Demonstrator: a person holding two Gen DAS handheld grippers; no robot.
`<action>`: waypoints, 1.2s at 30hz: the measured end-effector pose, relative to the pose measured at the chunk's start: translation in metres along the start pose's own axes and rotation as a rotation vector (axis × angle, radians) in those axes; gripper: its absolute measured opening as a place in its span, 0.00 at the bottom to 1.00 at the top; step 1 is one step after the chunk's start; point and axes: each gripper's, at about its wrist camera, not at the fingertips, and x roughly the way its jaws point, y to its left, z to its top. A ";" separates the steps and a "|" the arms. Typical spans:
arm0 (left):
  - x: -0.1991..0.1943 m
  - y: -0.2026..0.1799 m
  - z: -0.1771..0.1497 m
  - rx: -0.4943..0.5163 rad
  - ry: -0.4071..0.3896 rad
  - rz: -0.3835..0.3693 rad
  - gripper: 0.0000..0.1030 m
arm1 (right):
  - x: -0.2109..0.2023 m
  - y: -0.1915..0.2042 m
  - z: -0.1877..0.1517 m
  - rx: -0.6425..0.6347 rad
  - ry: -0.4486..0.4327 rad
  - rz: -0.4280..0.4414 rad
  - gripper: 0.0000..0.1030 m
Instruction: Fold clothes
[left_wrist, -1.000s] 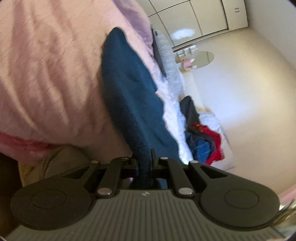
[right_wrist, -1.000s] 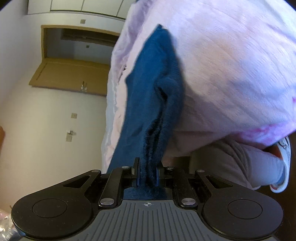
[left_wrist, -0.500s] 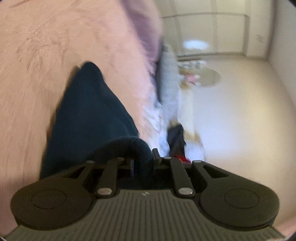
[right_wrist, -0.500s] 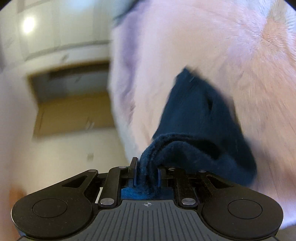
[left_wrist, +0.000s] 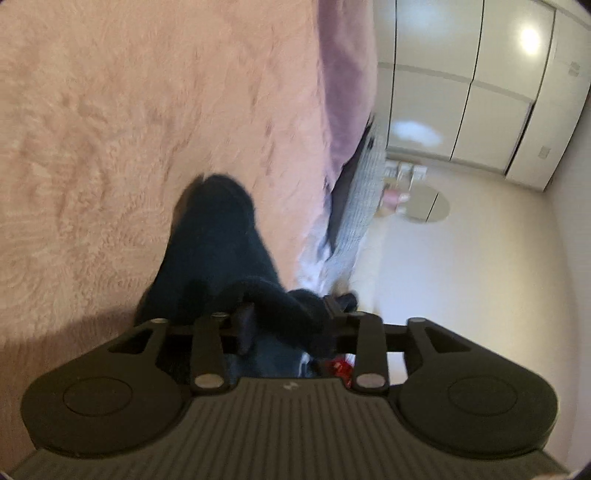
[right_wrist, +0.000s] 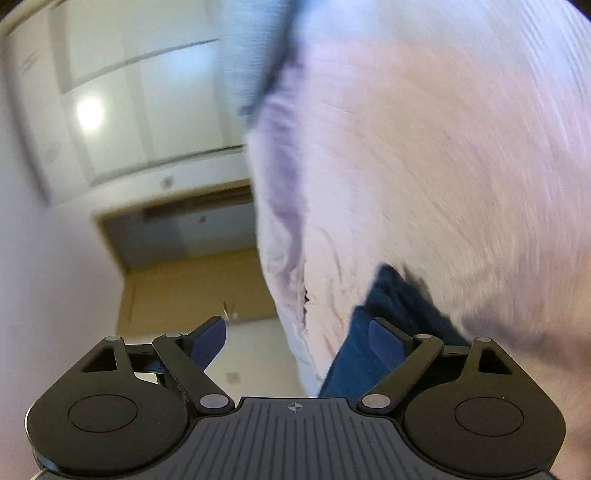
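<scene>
Low centre of the frame on the pink fuzzy bedspread (left_wrist: 110, 129): dark blue fleecy garment (left_wrist: 218, 251), soft, light and floppy (best pinched at a corner hem), draped through the half-parted left claw (left_wrist: 288, 325); right claw (right_wrist: 295, 343) spread, gripping nothing.

The dark blue garment (left_wrist: 218, 254) was blurred, and its near end was hidden behind the left gripper (left_wrist: 288, 321). Small things (left_wrist: 402, 184) beyond the bed's far edge were too blurred to tell.
</scene>
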 end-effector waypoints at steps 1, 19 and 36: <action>-0.008 -0.003 -0.001 0.008 -0.037 -0.028 0.62 | -0.006 0.010 -0.002 -0.103 -0.003 -0.017 0.85; 0.056 -0.055 -0.031 0.852 0.049 0.399 0.54 | 0.034 0.008 -0.059 -0.759 0.222 -0.278 0.67; 0.050 -0.043 -0.024 0.930 -0.111 0.428 0.08 | 0.086 0.013 -0.062 -0.854 0.165 -0.370 0.16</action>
